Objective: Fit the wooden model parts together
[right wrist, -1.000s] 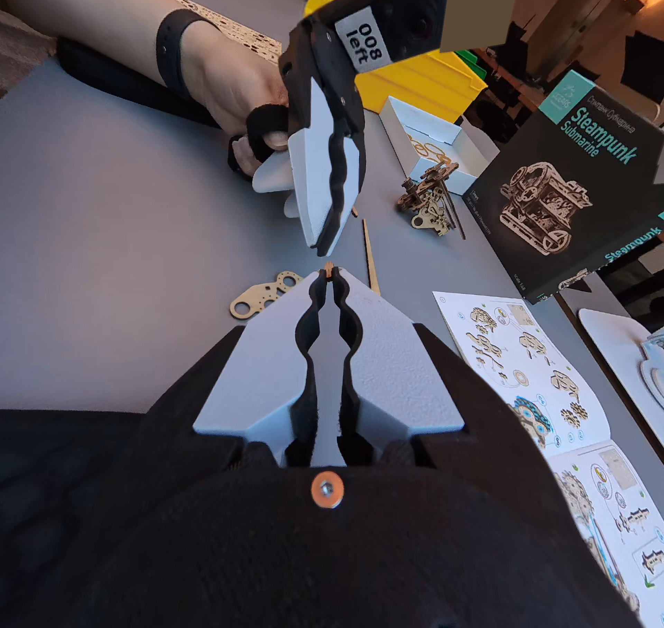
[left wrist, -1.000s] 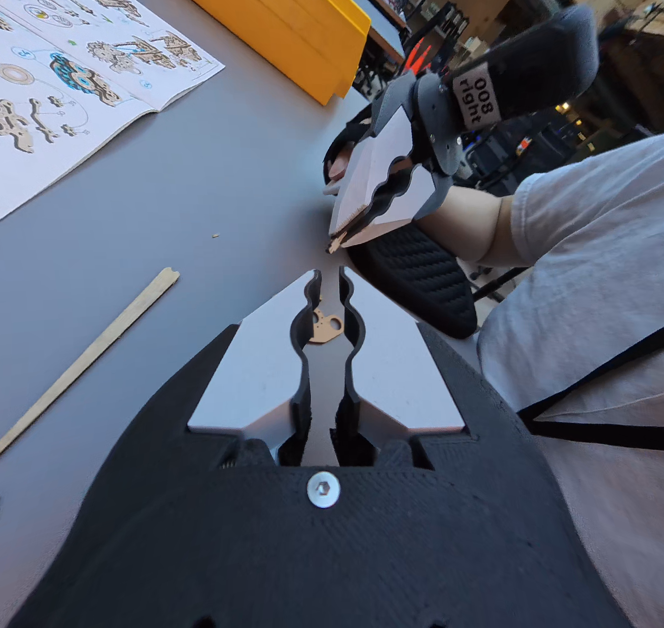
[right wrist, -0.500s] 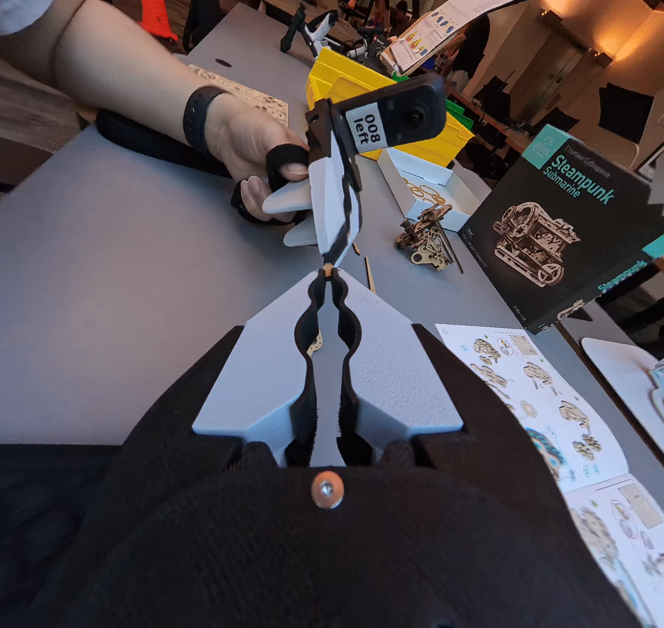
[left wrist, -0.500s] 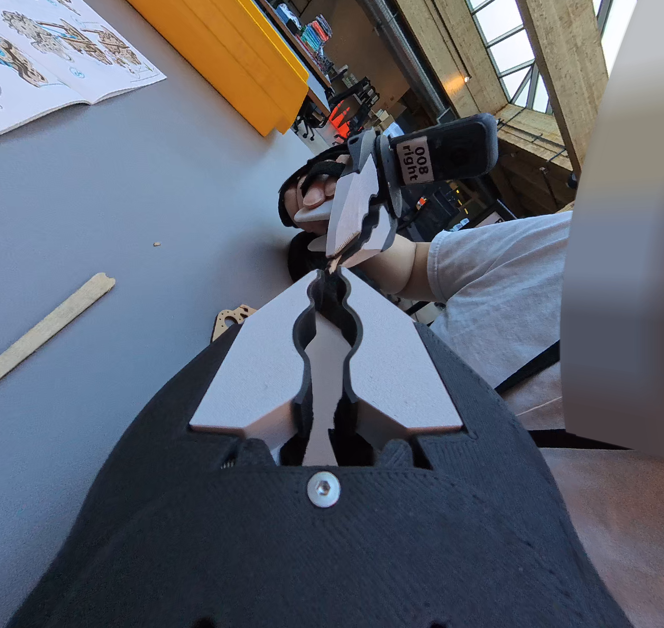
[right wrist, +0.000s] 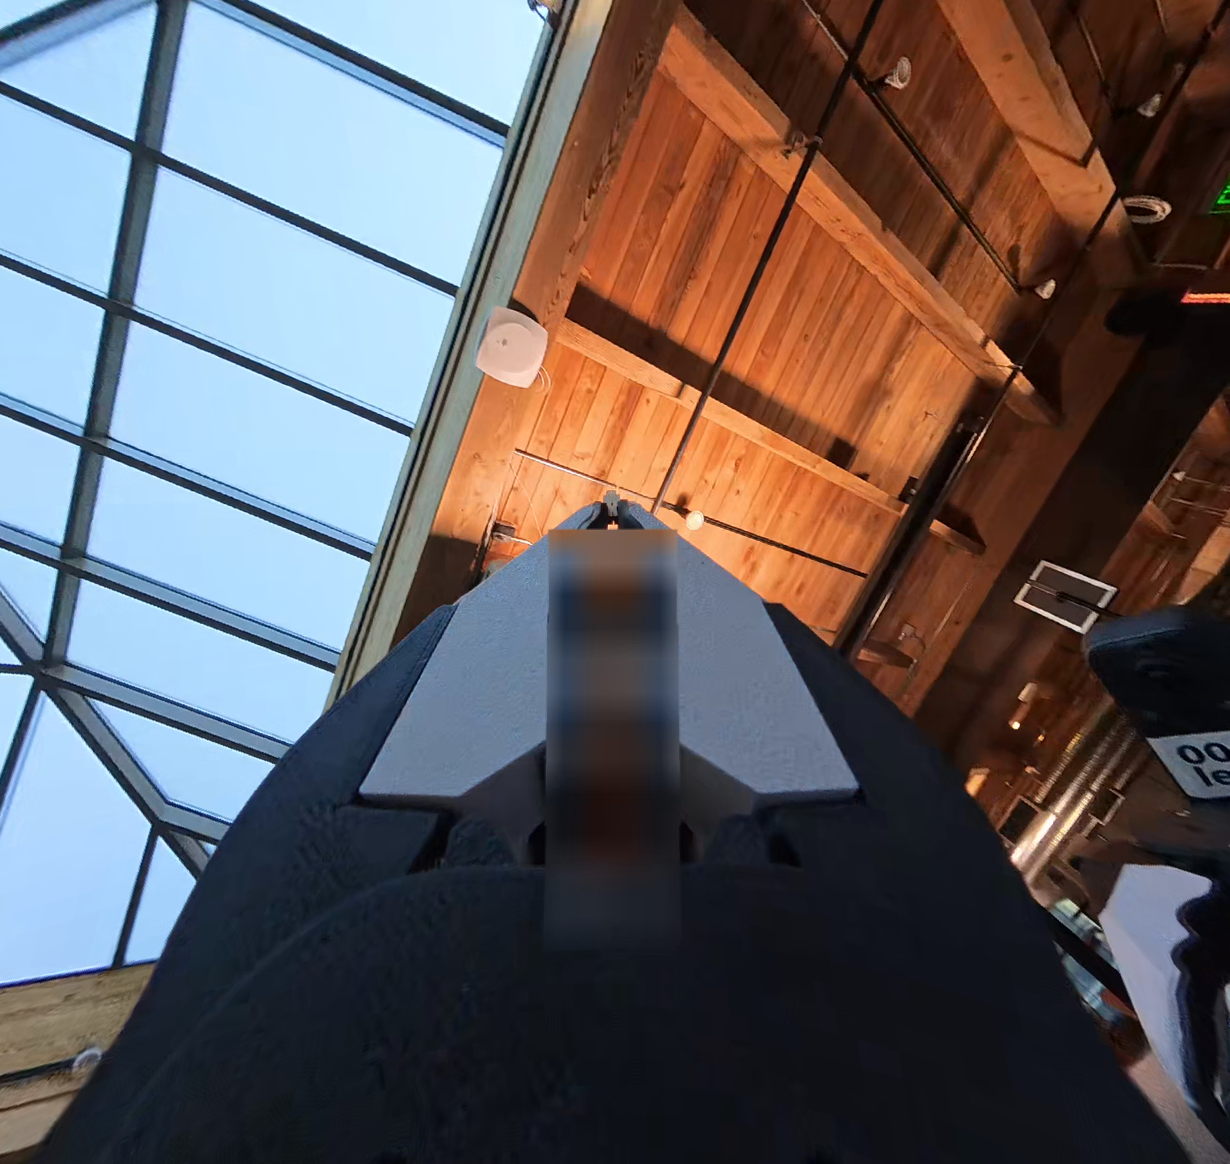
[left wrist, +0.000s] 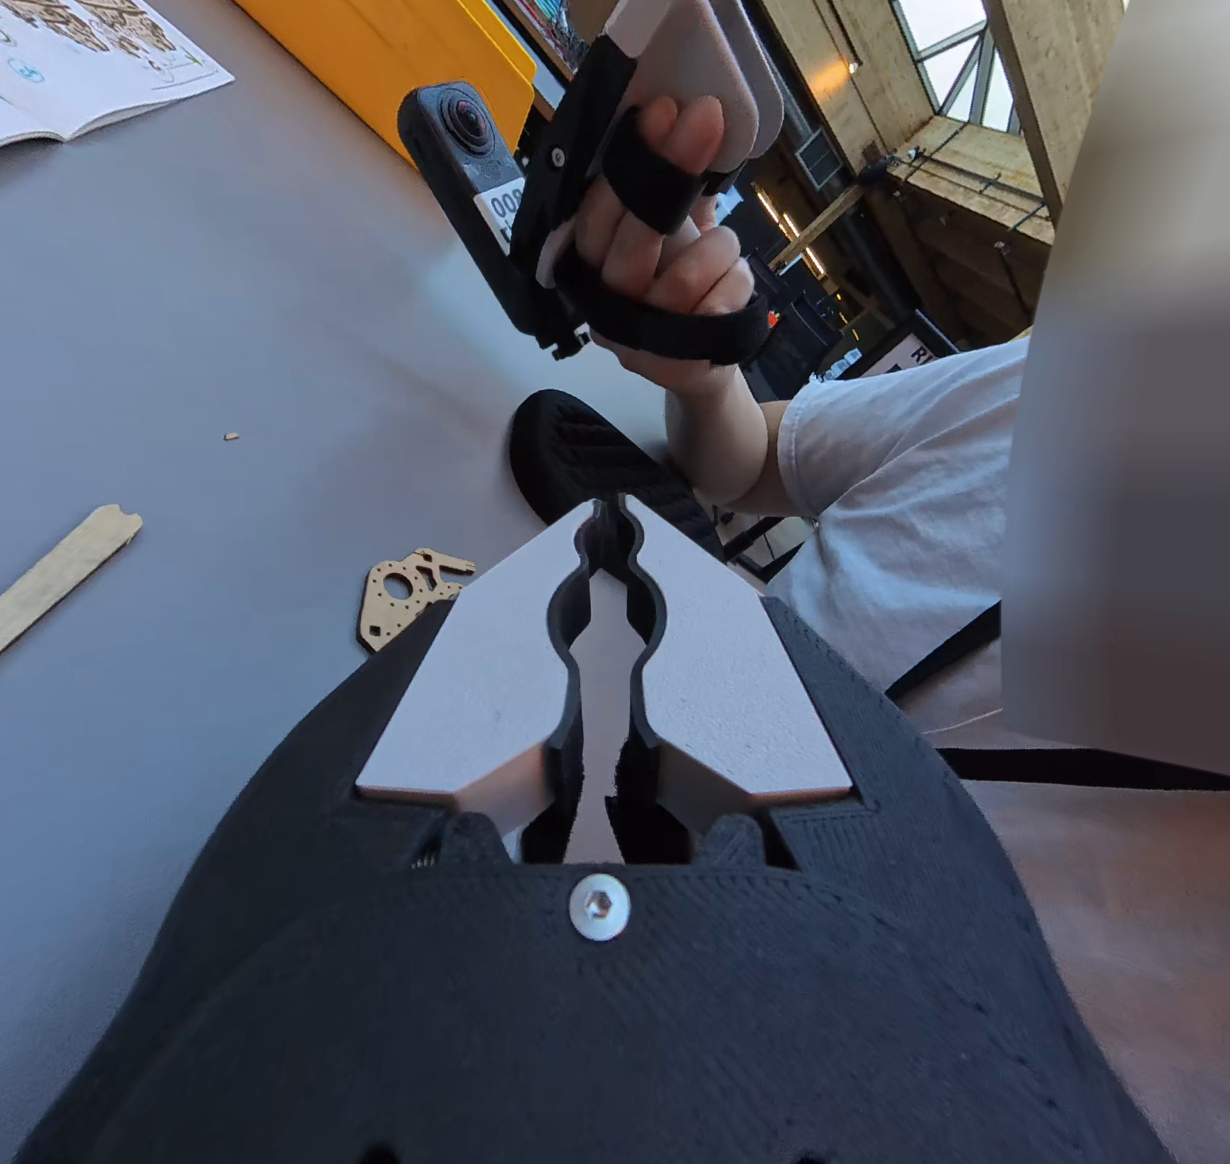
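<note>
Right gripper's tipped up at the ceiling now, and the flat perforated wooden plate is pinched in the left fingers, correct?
Not quite. The perforated wooden plate lies loose on the grey table beside the left gripper, as the left wrist view shows. The right gripper does point at the ceiling.

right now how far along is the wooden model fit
Nothing looks joined yet. The flat plate lies loose on the table beside the stick, untouched. In hand: the left gripper sits nearly shut and looks empty; the right gripper points at the ceiling, a tiny sliver of something at its tips. Left: bring the parts together and press them home.
</note>
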Available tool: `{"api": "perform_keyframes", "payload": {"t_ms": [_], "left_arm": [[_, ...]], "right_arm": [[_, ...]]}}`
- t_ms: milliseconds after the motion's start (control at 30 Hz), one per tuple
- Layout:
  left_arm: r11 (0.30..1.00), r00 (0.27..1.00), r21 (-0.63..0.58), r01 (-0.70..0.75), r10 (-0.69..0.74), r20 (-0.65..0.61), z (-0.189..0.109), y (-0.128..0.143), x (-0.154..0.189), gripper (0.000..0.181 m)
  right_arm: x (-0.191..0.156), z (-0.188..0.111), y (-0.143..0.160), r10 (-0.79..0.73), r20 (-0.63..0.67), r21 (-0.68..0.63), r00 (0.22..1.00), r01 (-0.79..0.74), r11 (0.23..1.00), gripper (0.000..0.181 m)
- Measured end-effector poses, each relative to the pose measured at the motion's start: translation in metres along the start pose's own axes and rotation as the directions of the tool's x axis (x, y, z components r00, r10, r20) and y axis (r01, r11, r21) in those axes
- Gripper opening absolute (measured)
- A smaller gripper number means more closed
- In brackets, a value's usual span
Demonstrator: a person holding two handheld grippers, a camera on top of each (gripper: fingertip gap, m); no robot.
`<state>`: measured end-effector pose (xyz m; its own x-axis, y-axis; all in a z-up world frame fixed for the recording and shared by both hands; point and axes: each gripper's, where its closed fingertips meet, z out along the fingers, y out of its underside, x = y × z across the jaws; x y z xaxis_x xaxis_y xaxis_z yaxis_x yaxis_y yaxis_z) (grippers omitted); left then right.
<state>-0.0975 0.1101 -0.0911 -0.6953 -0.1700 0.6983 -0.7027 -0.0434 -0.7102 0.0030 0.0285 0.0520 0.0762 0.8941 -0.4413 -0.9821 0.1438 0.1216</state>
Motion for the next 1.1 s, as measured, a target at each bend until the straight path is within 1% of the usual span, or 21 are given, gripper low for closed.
{"api": "perform_keyframes", "payload": {"t_ms": [200, 300, 333, 367, 400, 433, 467, 500, 533, 567, 600, 633, 667, 700, 733, 767, 833, 867, 933, 967, 1100], "left_arm": [[1.000, 1.000, -0.018, -0.016, 0.017, 0.012, 0.001, 0.002, -0.001, 0.000], [1.000, 1.000, -0.005, -0.005, 0.005, 0.011, -0.001, 0.000, -0.001, 0.000], [1.000, 1.000, -0.002, -0.005, 0.005, 0.013, -0.001, 0.000, -0.002, 0.000], [1.000, 1.000, 0.001, -0.006, 0.006, 0.019, -0.002, -0.001, -0.003, 0.000], [1.000, 1.000, 0.004, -0.012, 0.012, 0.025, -0.002, -0.002, -0.003, 0.000], [1.000, 0.999, 0.005, -0.023, 0.023, 0.035, -0.002, -0.002, -0.004, 0.000], [0.999, 0.998, 0.005, -0.041, 0.040, 0.053, -0.003, -0.003, -0.005, 0.000], [0.998, 0.995, 0.001, -0.061, 0.060, 0.077, -0.003, -0.003, -0.007, 0.001], [0.996, 0.991, -0.012, -0.083, 0.084, 0.106, -0.003, -0.002, -0.010, 0.001], [0.993, 0.984, -0.041, -0.110, 0.115, 0.139, -0.003, 0.002, -0.013, 0.002], [0.986, 0.969, -0.089, -0.139, 0.154, 0.195, -0.004, 0.007, -0.021, 0.001], [0.975, 0.937, -0.153, -0.164, 0.202, 0.286, -0.007, 0.013, -0.034, 0.001], [0.955, 0.893, -0.225, -0.193, 0.266, 0.363, -0.011, 0.019, -0.047, 0.001], [0.930, 0.855, -0.289, -0.227, 0.332, 0.397, -0.013, 0.024, -0.054, 0.000], [0.906, 0.827, -0.339, -0.255, 0.386, 0.409, -0.013, 0.029, -0.058, 0.000], [0.885, 0.805, -0.374, -0.277, 0.427, 0.413, -0.012, 0.032, -0.060, 0.001], [0.860, 0.777, -0.408, -0.307, 0.474, 0.415, -0.008, 0.035, -0.061, 0.001], [0.853, 0.769, -0.418, -0.313, 0.486, 0.416, -0.007, 0.036, -0.061, 0.001], [0.850, 0.762, -0.419, -0.318, 0.492, 0.421, -0.005, 0.035, -0.061, 0.001], [0.857, 0.759, -0.406, -0.318, 0.487, 0.432, -0.006, 0.033, -0.062, 0.001], [0.882, 0.779, -0.356, -0.310, 0.450, 0.436, -0.006, 0.025, -0.060, 0.001]], "right_arm": [[-0.001, -0.005, -0.009, 0.032, 0.025, 0.066, 0.999, -0.033, 0.997, 0.001], [0.003, -0.006, -0.008, 0.031, 0.010, 0.056, 0.999, -0.031, 0.998, 0.001], [0.006, -0.005, -0.004, 0.012, -0.012, 0.024, 1.000, -0.012, 1.000, 0.001], [0.015, -0.005, 0.003, -0.022, -0.074, -0.046, 0.997, 0.018, 0.999, 0.002], [0.028, -0.007, 0.011, -0.089, -0.158, -0.147, 0.983, 0.066, 0.987, 0.002], [0.041, -0.010, 0.016, -0.199, -0.238, -0.256, 0.951, 0.137, 0.957, 0.002], [0.051, -0.014, 0.021, -0.341, -0.288, -0.386, 0.895, 0.217, 0.896, 0.002], [0.063, -0.021, 0.029, -0.498, -0.304, -0.556, 0.812, 0.273, 0.785, 0.002], [0.082, -0.039, 0.036, -0.678, -0.282, -0.756, 0.679, 0.278, 0.592, 0.002], [0.103, -0.067, 0.031, -0.863, -0.182, -0.915, 0.472, 0.241, 0.324, 0.002], [0.115, -0.090, 0.022, -0.956, -0.027, -0.981, 0.293, 0.175, 0.081, 0.002], [0.122, -0.106, 0.019, -0.972, 0.085, -0.993, 0.217, 0.095, -0.066, 0.002], [0.126, -0.118, 0.023, -0.969, 0.130, -0.991, 0.209, 0.007, -0.132, 0.002], [0.129, -0.125, 0.032, -0.959, 0.159, -0.984, 0.232, -0.045, -0.174, 0.002], [0.131, -0.130, 0.039, -0.945, 0.212, -0.968, 0.247, -0.077, -0.237, 0.002], [0.134, -0.135, 0.045, -0.925, 0.286, -0.941, 0.251, -0.107, -0.321, 0.002], [0.138, -0.144, 0.052, -0.877, 0.396, -0.881, 0.272, -0.157, -0.447, 0.002], [0.140, -0.144, 0.053, -0.864, 0.418, -0.865, 0.280, -0.167, -0.473, 0.002], [0.143, -0.142, 0.058, -0.857, 0.411, -0.867, 0.311, -0.157, -0.473, 0.002], [0.144, -0.141, 0.058, -0.853, 0.410, -0.865, 0.322, -0.158, -0.476, 0.002], [0.146, -0.145, 0.056, -0.821, 0.450, -0.819, 0.352, -0.204, -0.536, 0.002]]}}
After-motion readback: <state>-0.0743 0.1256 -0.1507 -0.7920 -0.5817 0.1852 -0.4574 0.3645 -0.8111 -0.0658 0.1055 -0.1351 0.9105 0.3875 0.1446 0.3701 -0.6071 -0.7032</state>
